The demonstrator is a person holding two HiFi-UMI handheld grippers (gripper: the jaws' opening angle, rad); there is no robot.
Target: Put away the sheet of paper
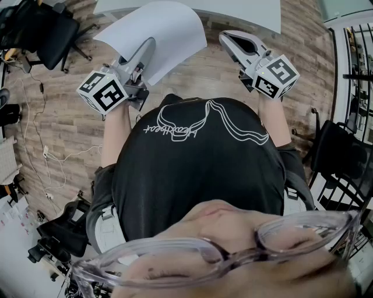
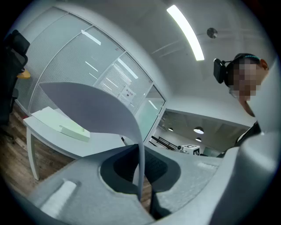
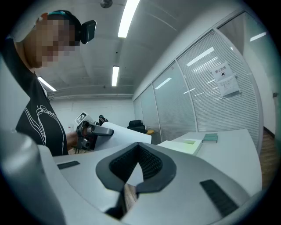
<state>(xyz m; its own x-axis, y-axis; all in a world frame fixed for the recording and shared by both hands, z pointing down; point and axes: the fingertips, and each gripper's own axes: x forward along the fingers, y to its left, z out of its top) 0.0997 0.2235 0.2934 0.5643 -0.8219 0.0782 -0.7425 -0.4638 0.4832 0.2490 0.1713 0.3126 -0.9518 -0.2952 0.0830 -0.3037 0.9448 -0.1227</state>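
The white table [image 1: 256, 14] ahead looks the likely place for it, but the sheet of paper [image 1: 157, 35] is up in the air near the table's edge, above the wood floor [image 1: 64, 116]. Held by one edge only, it curls over limply, so a quick swing could make it flap, crease against the table rim or slip free. The left gripper [image 1: 149, 45] is clamped tight on that lower edge, with the sheet rising past its jaws. The right gripper [image 1: 226, 36], well apart, is closed on nothing
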